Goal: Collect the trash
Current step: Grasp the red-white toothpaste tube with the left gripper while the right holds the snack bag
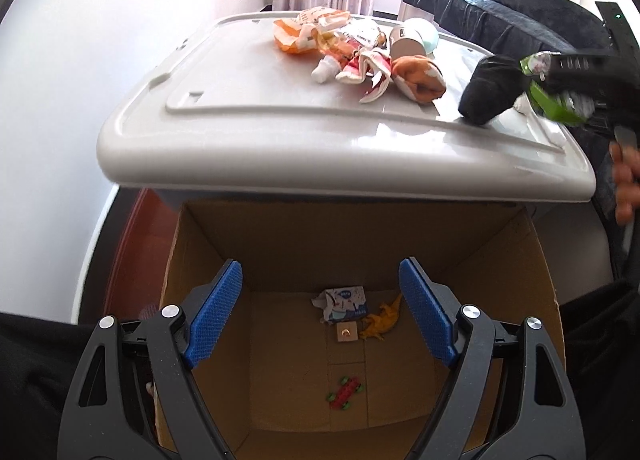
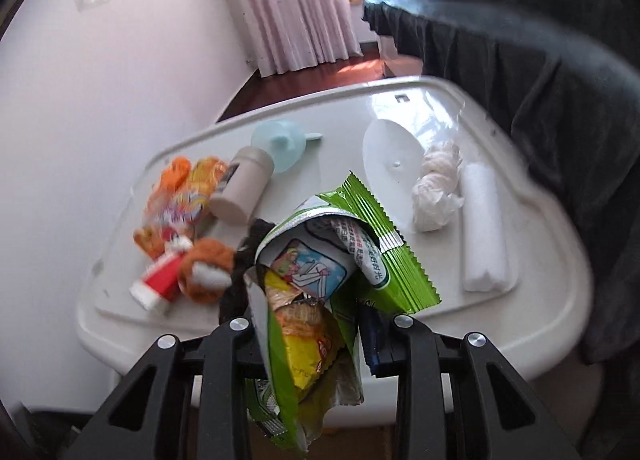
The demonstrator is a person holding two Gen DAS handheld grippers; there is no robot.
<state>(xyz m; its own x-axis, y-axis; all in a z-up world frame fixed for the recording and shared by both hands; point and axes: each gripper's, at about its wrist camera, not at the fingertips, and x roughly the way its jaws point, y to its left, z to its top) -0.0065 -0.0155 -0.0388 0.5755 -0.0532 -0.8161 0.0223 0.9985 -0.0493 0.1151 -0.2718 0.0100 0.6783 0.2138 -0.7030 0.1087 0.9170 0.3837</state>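
A few scraps already lie in the cardboard box (image 1: 280,260), the left tongs (image 1: 320,312) hang released above it, the right tongs (image 2: 316,340) clench a green wrapper (image 2: 360,260), and more litter waits on the counter (image 2: 440,320)

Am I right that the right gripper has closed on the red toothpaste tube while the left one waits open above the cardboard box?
Not quite: the right gripper has closed on the green snack wrapper, as the right wrist view shows. The toothpaste tube lies on the lid.

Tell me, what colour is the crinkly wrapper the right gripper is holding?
Bright green wrapper, silvery inside; clearest in the right wrist view.
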